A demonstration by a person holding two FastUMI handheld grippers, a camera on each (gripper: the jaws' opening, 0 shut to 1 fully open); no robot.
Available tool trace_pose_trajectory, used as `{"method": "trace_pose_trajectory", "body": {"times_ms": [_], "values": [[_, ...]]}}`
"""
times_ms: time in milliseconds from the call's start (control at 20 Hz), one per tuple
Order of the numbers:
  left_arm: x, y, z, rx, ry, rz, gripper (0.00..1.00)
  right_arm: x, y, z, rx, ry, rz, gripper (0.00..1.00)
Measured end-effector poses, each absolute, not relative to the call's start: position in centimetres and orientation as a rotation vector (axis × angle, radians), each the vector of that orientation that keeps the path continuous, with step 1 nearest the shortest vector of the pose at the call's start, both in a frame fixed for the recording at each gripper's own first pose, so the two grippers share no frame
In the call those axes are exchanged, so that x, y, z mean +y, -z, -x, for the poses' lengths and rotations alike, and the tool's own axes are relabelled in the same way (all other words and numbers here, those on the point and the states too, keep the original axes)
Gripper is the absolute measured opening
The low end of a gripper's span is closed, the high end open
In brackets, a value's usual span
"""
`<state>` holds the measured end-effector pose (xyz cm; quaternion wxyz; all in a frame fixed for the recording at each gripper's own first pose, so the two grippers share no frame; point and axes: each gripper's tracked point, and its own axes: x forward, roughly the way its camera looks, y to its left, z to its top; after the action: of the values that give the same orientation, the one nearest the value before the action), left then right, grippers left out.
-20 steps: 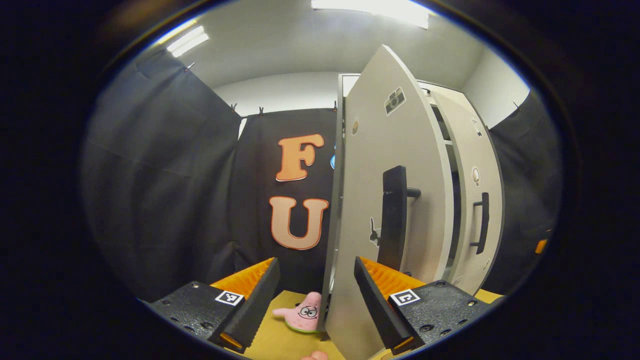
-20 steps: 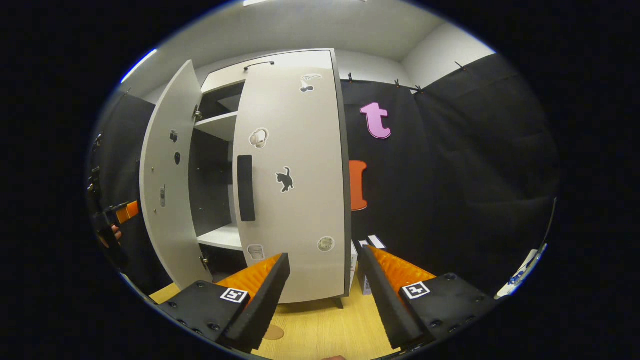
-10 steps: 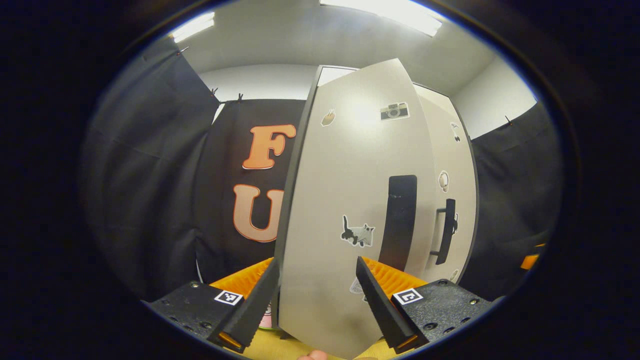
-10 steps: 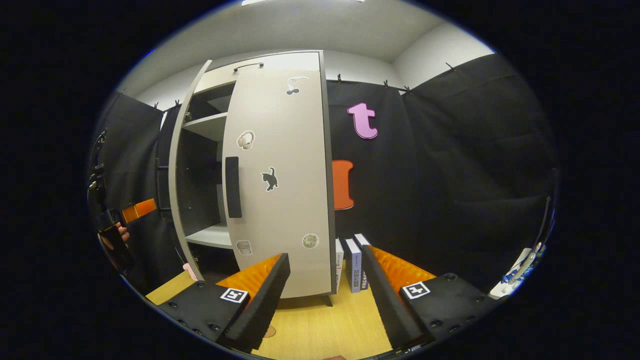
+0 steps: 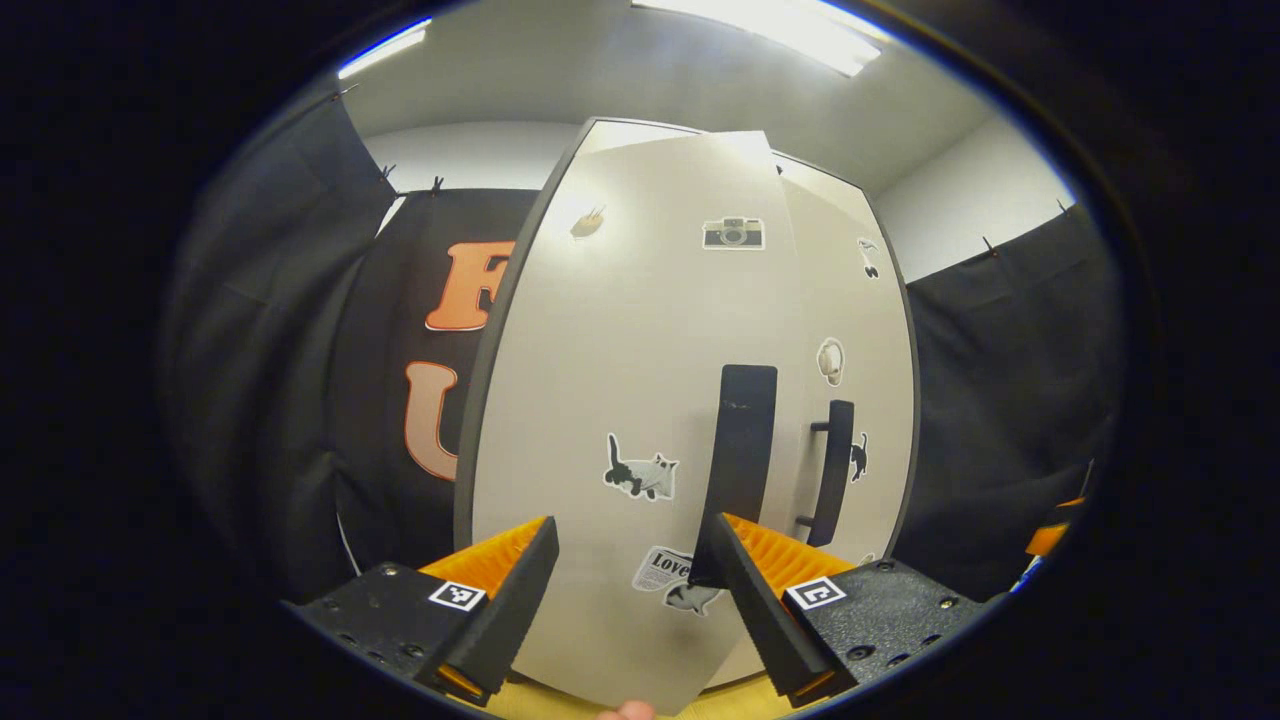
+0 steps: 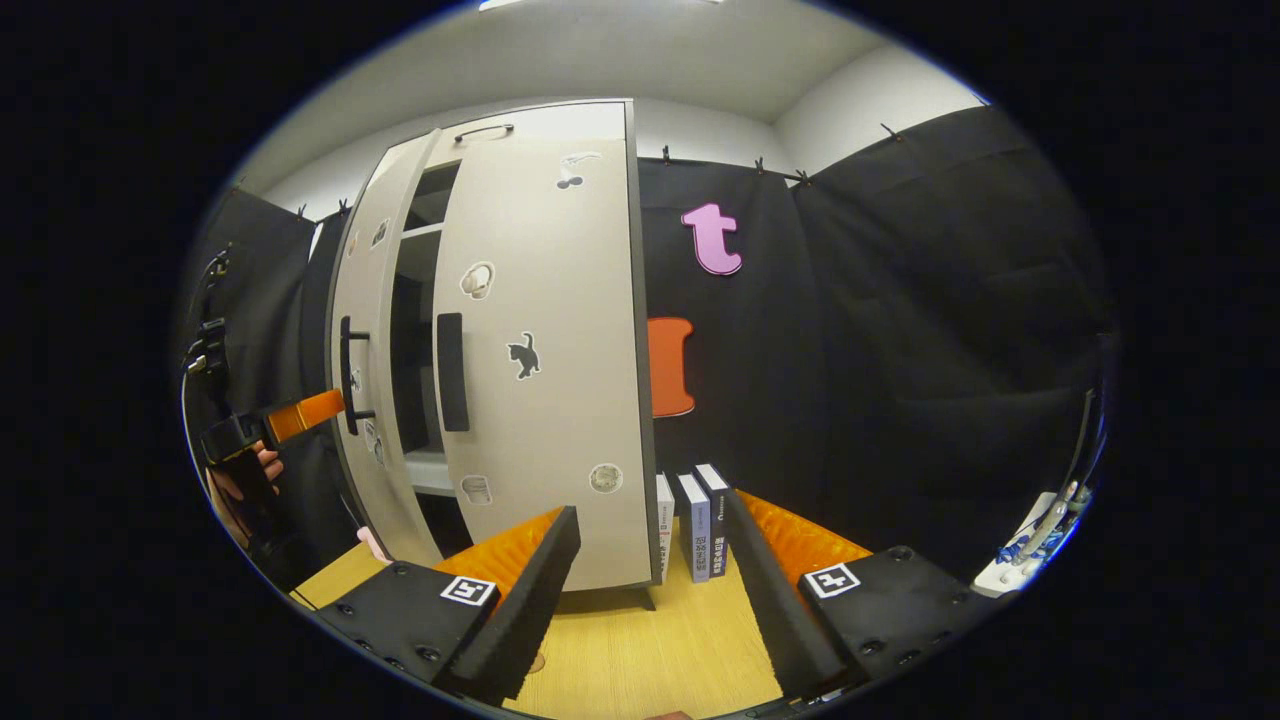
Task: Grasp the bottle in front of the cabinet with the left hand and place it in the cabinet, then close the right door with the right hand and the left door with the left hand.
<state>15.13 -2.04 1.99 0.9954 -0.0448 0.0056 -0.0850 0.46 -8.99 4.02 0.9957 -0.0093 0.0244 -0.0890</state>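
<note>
Your left tongs (image 5: 628, 580) sit close against the front of the cabinet's left door (image 5: 620, 400), fingers spread wide and holding nothing — the door's pale face lies between them, and whether either finger touches it cannot be told. The black left handle (image 5: 738, 450) rises just above your right-hand finger. From the right gripper view, your left tongs (image 6: 300, 413) reach in level from the far left toward that handle (image 6: 347, 375), a hand (image 6: 240, 478) wrapped around the grip behind them. The left door stands slightly ajar, with a dark gap and shelf edges visible between it and the right door (image 6: 545, 360), which lies flat against the cabinet.

Your right tongs (image 6: 650, 580) hover back from the cabinet over the wooden tabletop (image 6: 640, 655), pointing at the right door's lower corner, fingers wide apart and empty. Three books (image 6: 690, 520) stand upright beside the cabinet's right side. The bottle is hidden from both views.
</note>
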Motion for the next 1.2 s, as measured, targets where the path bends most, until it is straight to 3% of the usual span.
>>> {"method": "trace_pose_trajectory", "body": {"times_ms": [800,1200], "values": [[-4.2,-0.5,-18.5,0.013,0.164,0.062,0.94,-10.7,-4.4,-1.6,0.028,0.19,0.016,0.96],[-1.4,-2.5,-14.3,0.007,0.141,0.077,0.94,-9.5,-4.6,-2.0,0.021,0.14,0.005,0.96]]}}
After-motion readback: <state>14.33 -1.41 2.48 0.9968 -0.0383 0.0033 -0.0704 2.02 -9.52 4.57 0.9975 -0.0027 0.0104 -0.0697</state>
